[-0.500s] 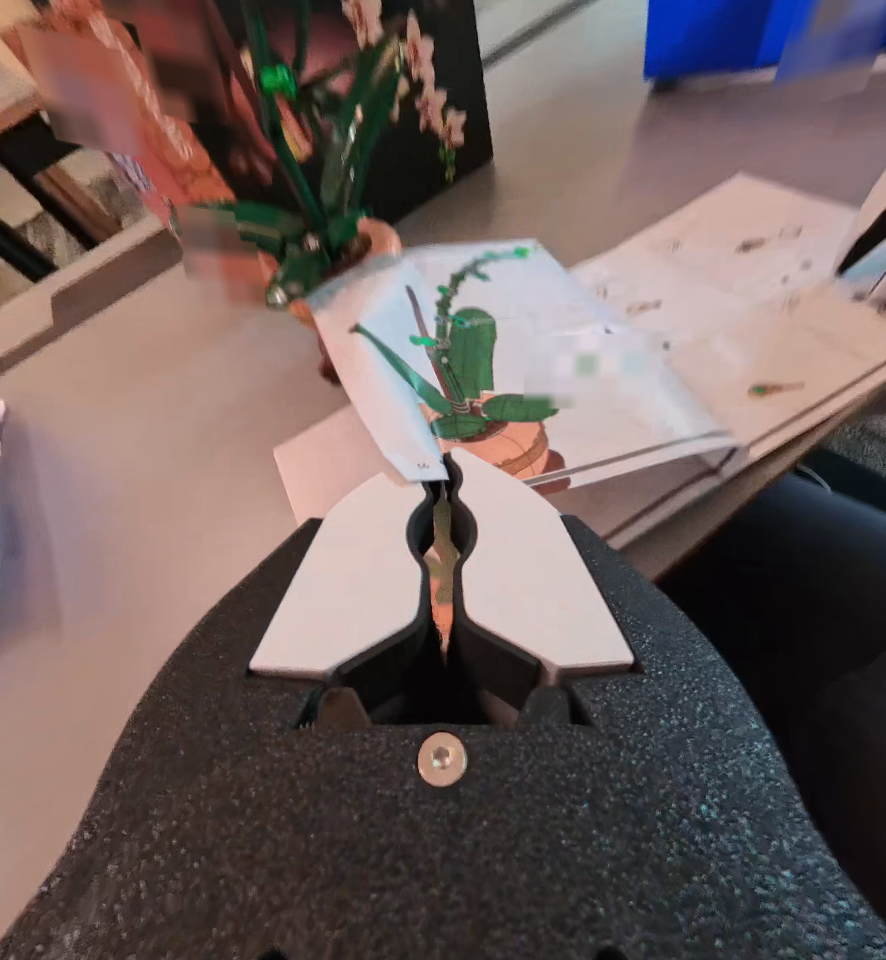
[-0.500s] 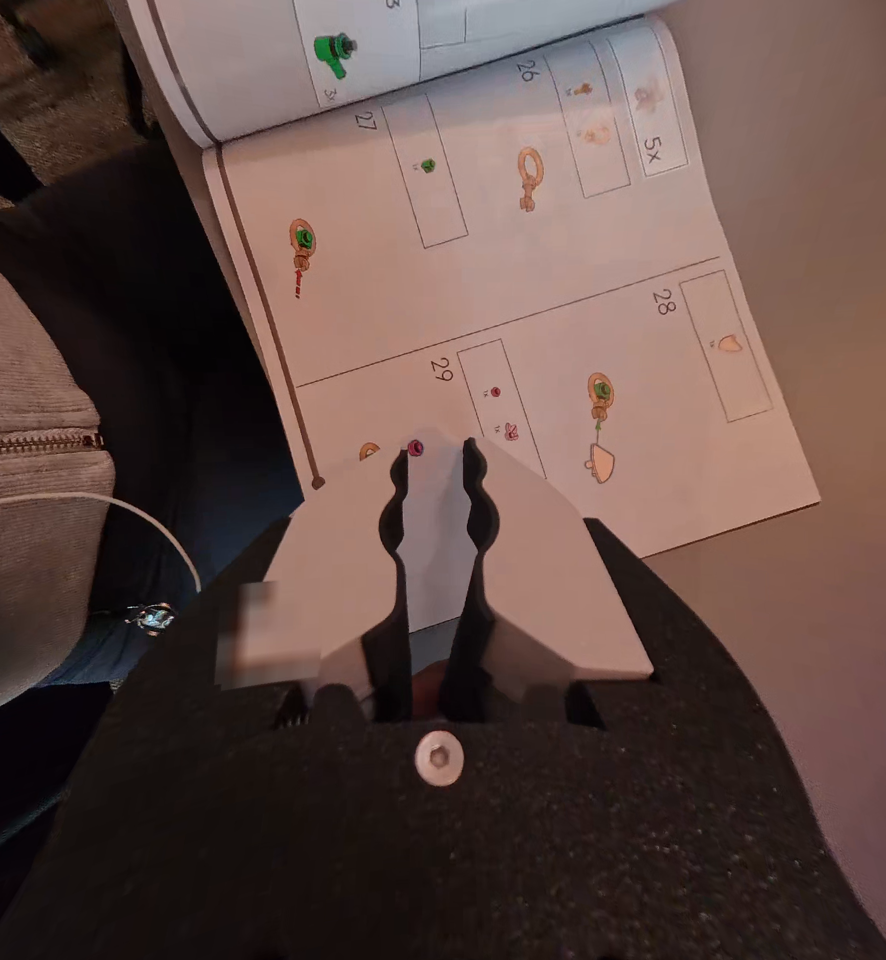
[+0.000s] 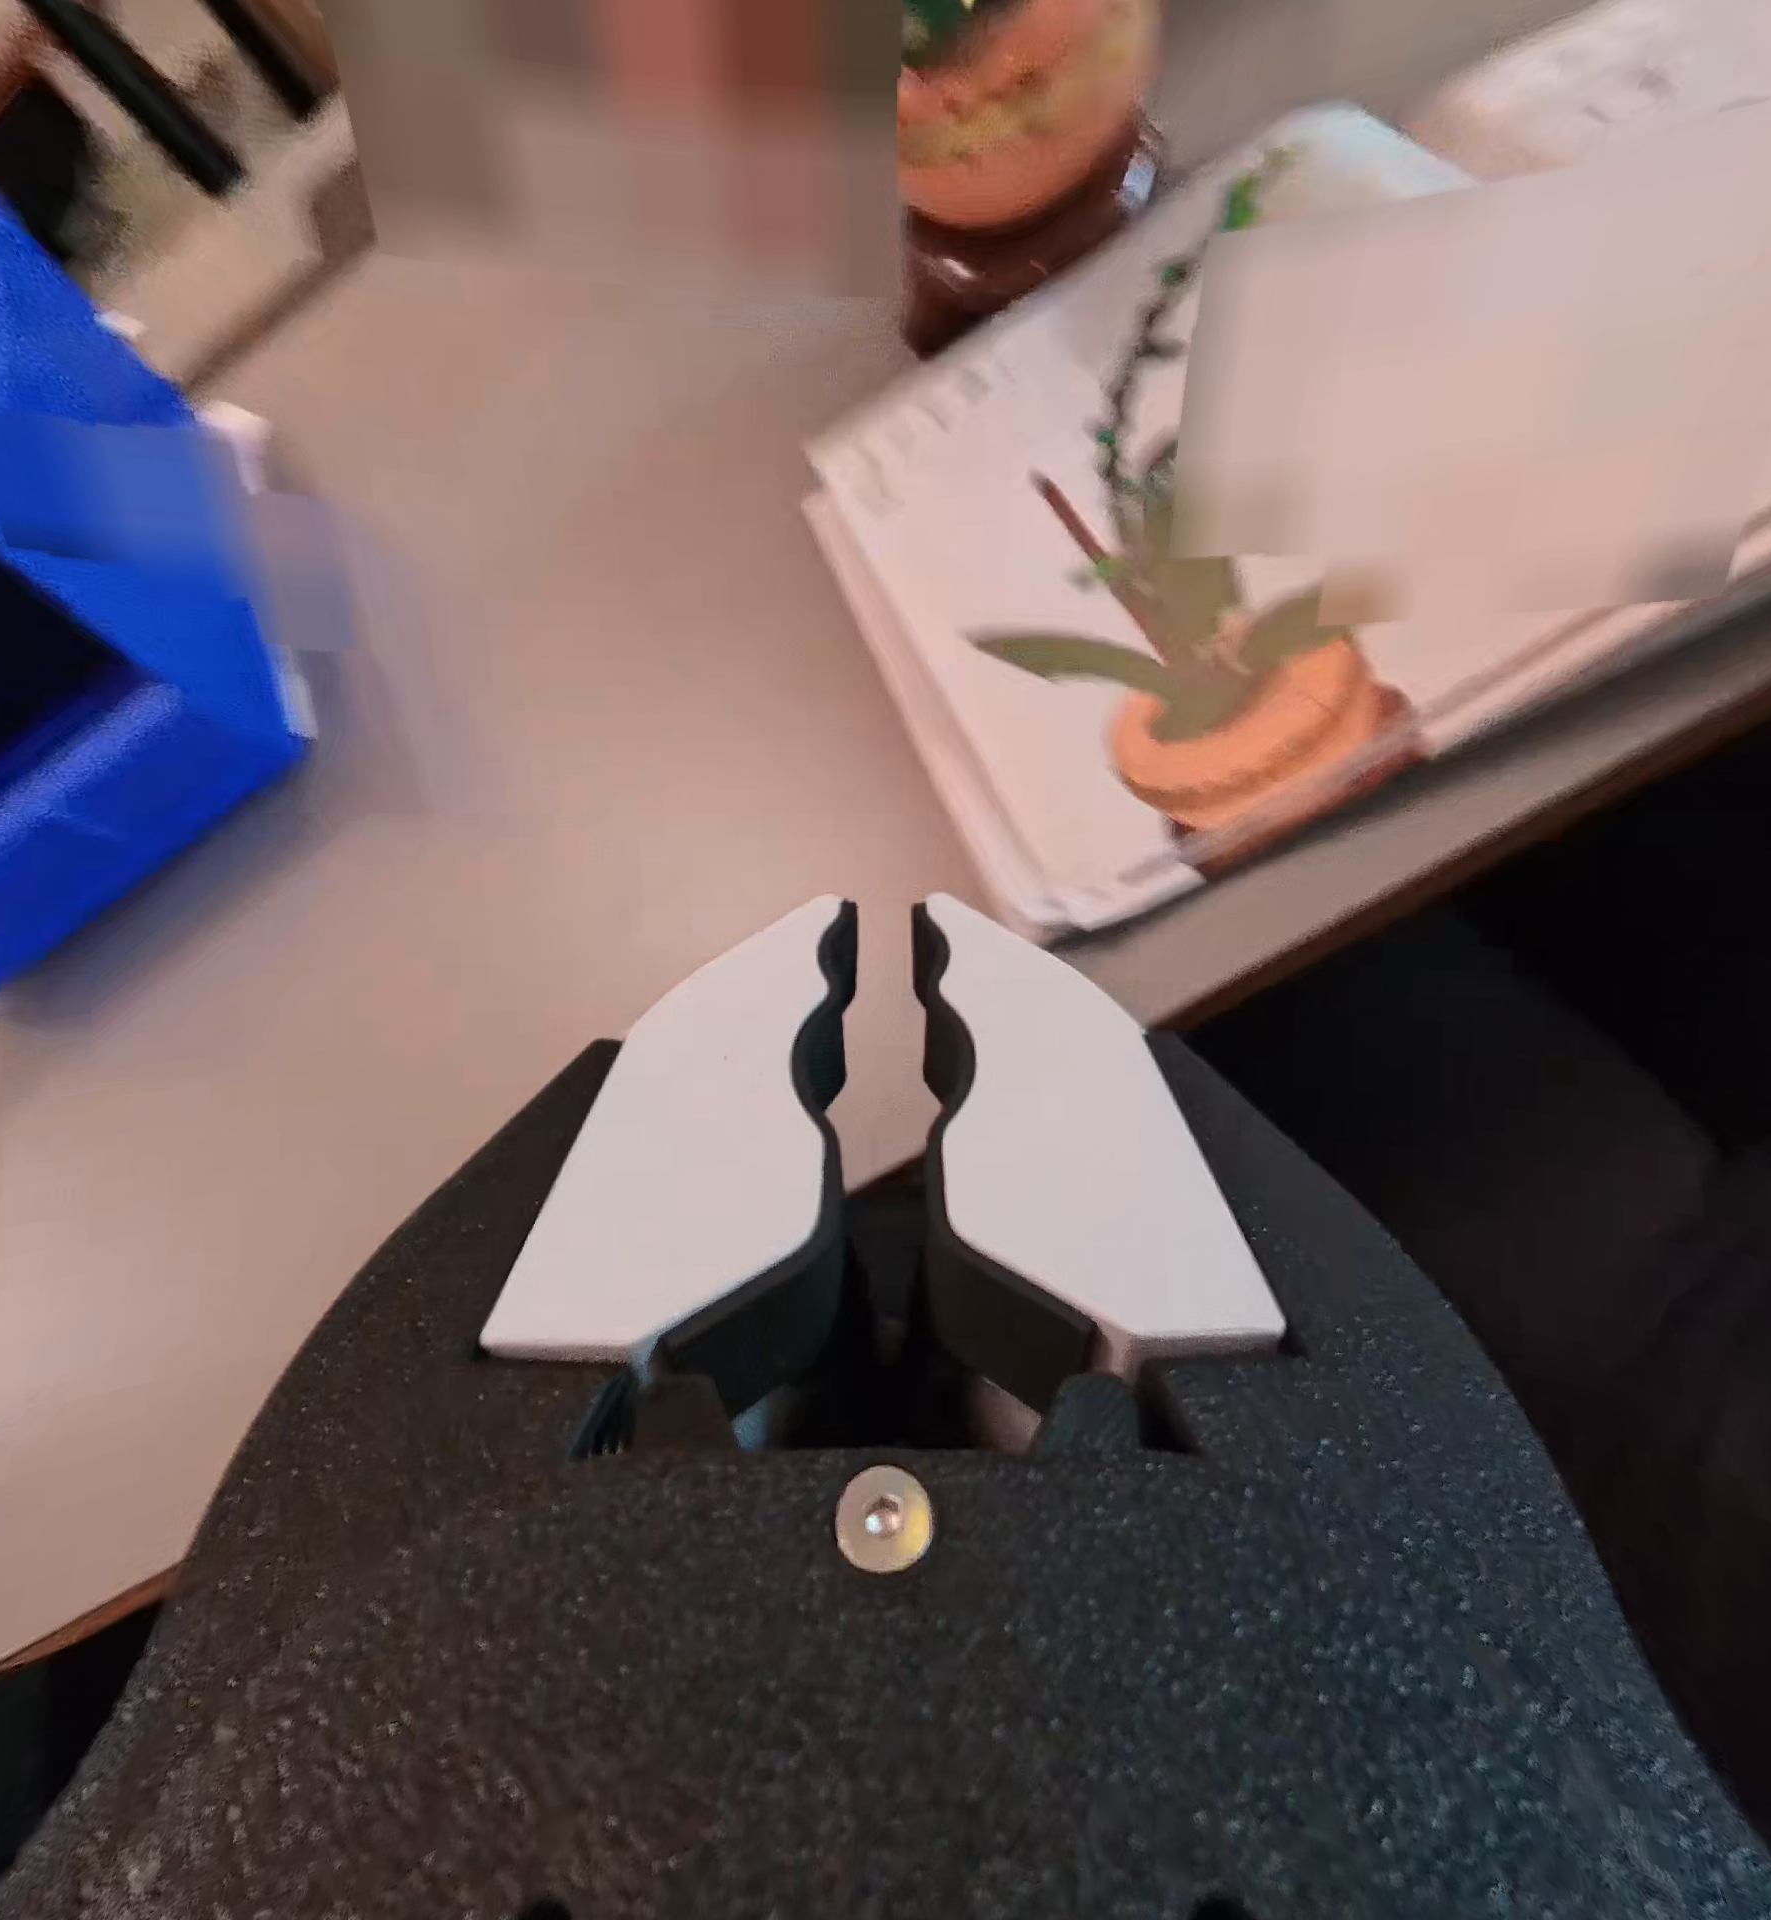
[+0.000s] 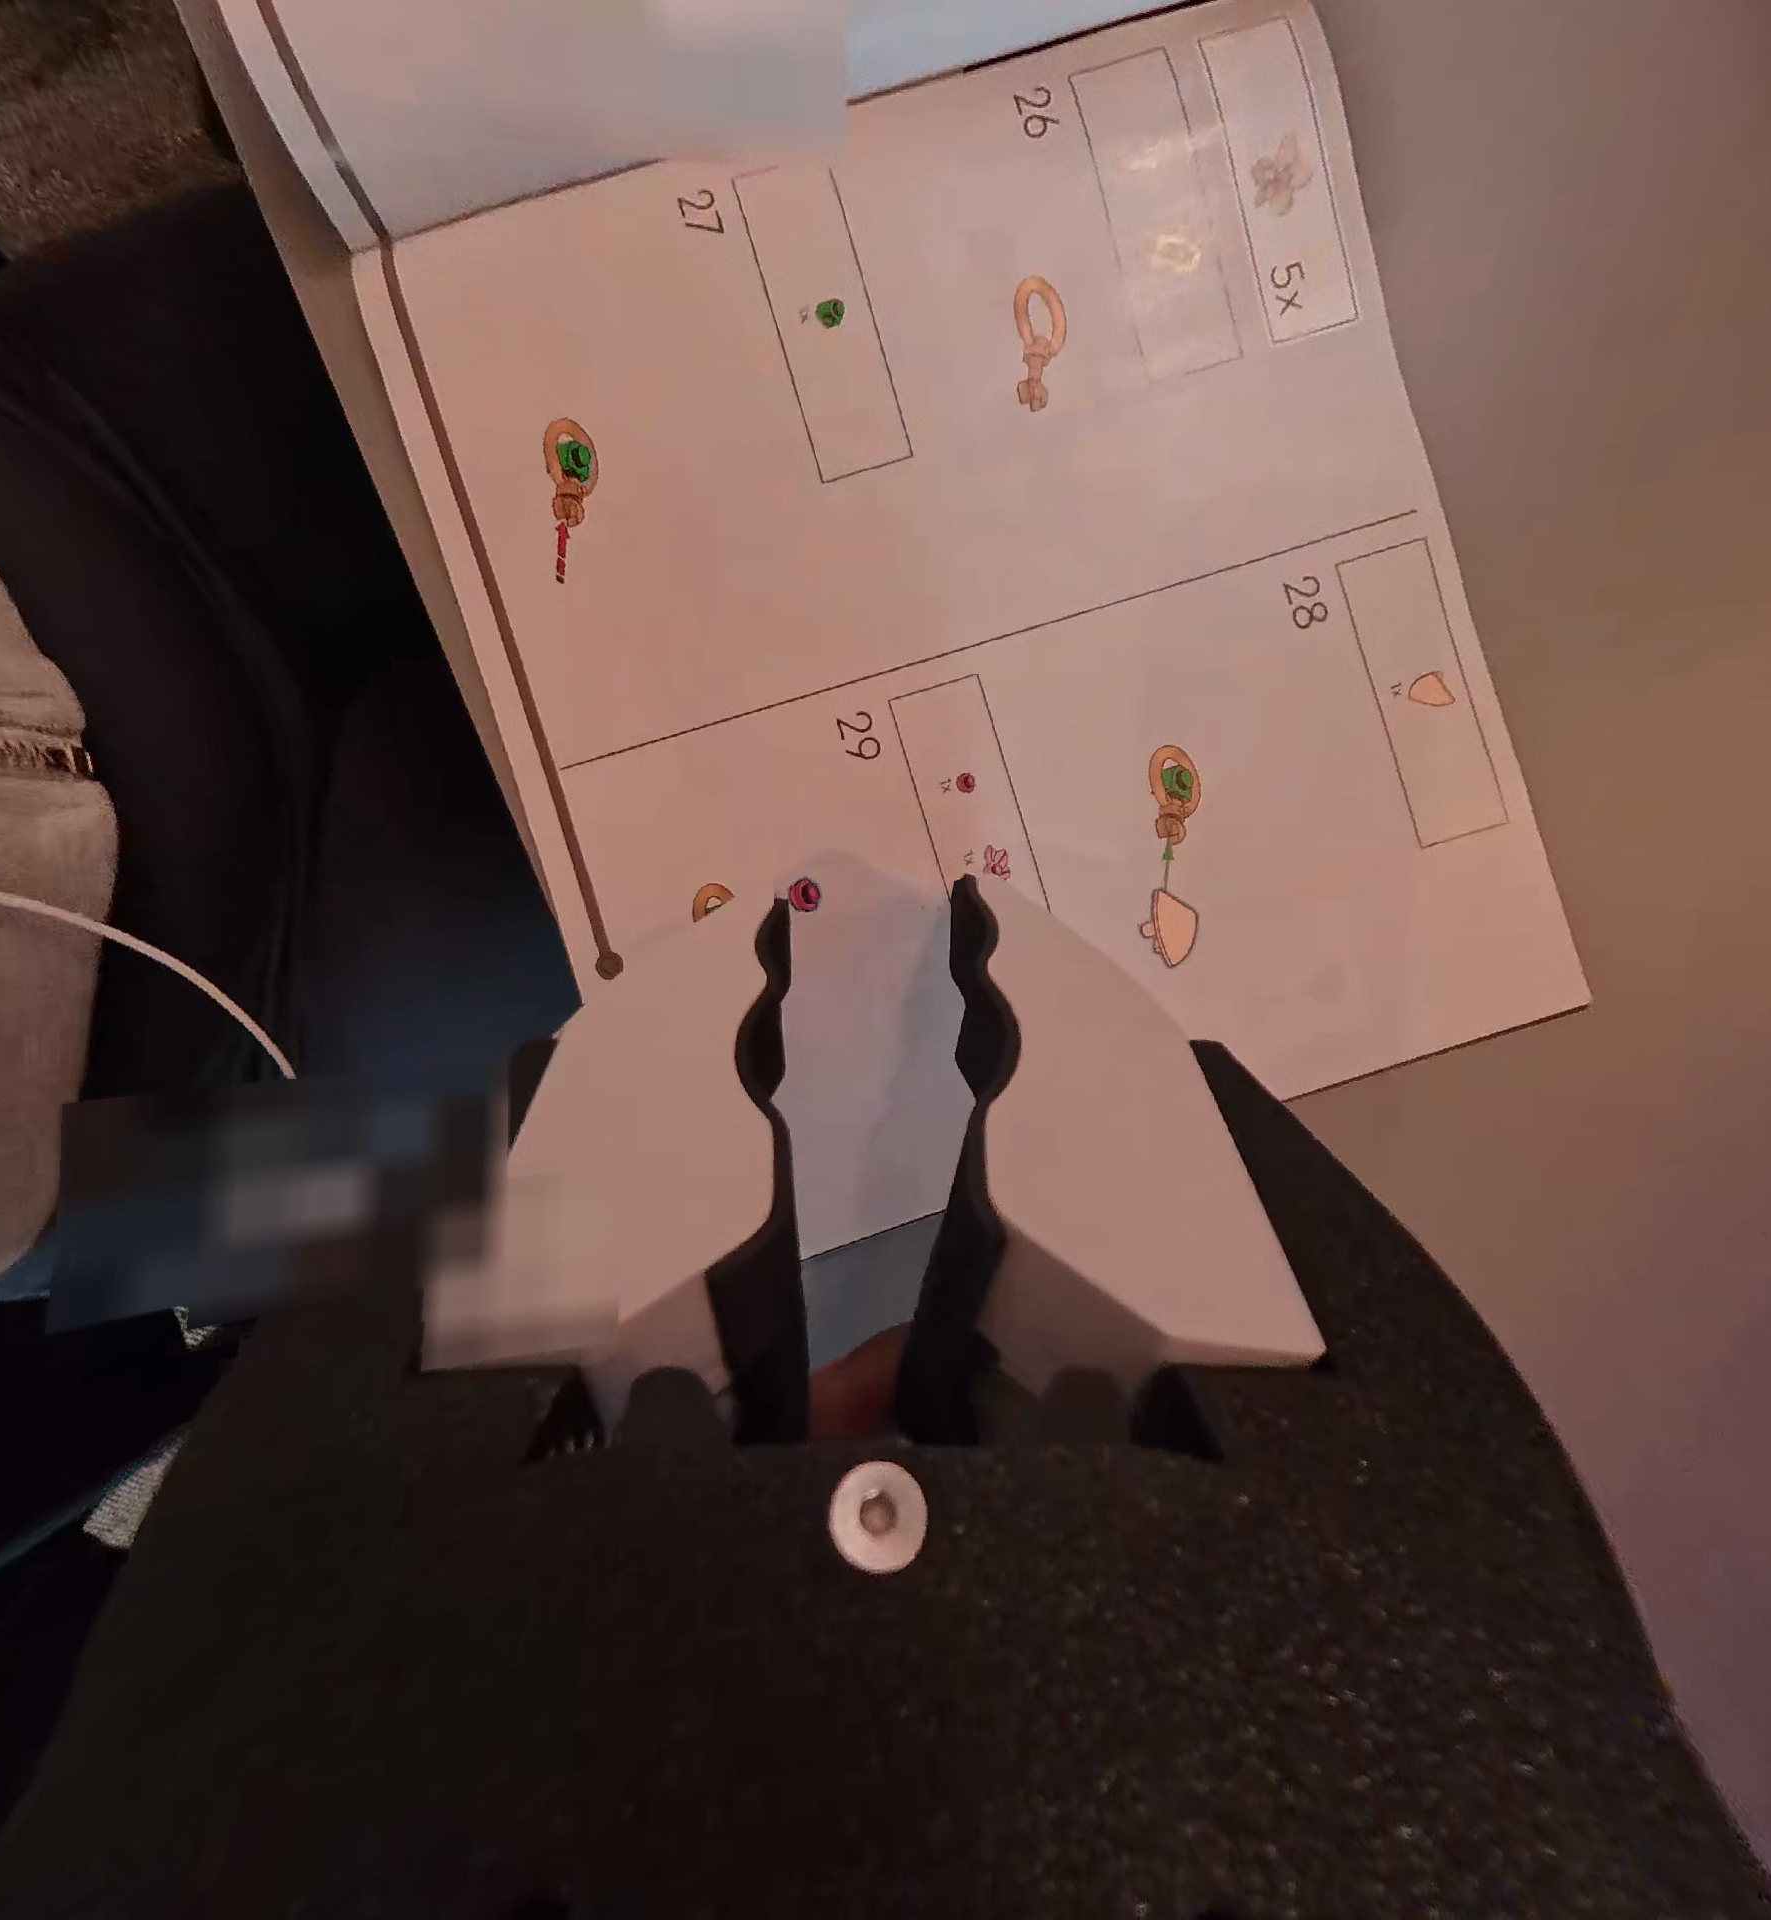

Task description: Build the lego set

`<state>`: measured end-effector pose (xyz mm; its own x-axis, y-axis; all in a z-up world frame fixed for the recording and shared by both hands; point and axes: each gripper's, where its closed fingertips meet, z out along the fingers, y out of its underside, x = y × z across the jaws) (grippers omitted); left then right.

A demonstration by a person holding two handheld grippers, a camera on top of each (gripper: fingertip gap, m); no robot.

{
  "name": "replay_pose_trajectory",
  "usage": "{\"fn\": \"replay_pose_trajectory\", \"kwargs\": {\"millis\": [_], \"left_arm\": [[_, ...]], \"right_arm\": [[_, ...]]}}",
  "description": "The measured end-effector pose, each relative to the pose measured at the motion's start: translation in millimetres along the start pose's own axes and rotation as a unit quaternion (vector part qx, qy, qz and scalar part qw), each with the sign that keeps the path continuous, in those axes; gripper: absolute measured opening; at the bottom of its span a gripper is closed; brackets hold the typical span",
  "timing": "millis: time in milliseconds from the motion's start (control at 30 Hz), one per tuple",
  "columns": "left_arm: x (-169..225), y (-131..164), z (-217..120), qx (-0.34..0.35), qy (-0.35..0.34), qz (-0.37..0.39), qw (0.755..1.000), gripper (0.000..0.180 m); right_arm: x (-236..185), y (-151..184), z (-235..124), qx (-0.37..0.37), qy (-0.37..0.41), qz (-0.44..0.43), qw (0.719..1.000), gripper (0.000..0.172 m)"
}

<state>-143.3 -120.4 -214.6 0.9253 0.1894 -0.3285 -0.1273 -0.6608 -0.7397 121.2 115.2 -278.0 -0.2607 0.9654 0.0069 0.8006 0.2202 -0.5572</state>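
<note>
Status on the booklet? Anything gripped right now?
Done: the booklet lies open and flat on the table, with the plant-picture page facing up. In hand: nothing. The left gripper is open over bare table beside the booklet's corner, and the right gripper is open over the diagram page. Left: no page is pinched, and I can't tell whether the right fingers touch paper.

Pale grey table (image 3: 569, 644), open instruction booklet (image 3: 1016, 665) at its edge, blue bin (image 3: 102, 644), potted plant model (image 3: 1006, 156)
</note>
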Motion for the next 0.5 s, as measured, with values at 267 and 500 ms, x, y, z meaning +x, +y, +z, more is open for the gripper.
{"fn": "replay_pose_trajectory", "kwargs": {"millis": [267,500], "left_arm": [[76,-92,23,0.151,0.09,0.192,0.965,0.008],[115,-40,82,0.028,0.191,0.286,0.939,0.0]], "right_arm": [[10,-17,-13,-0.019,0.039,-0.079,0.996,0.022],[-39,-132,43,0.171,-0.074,-0.006,0.983,0.006]]}}
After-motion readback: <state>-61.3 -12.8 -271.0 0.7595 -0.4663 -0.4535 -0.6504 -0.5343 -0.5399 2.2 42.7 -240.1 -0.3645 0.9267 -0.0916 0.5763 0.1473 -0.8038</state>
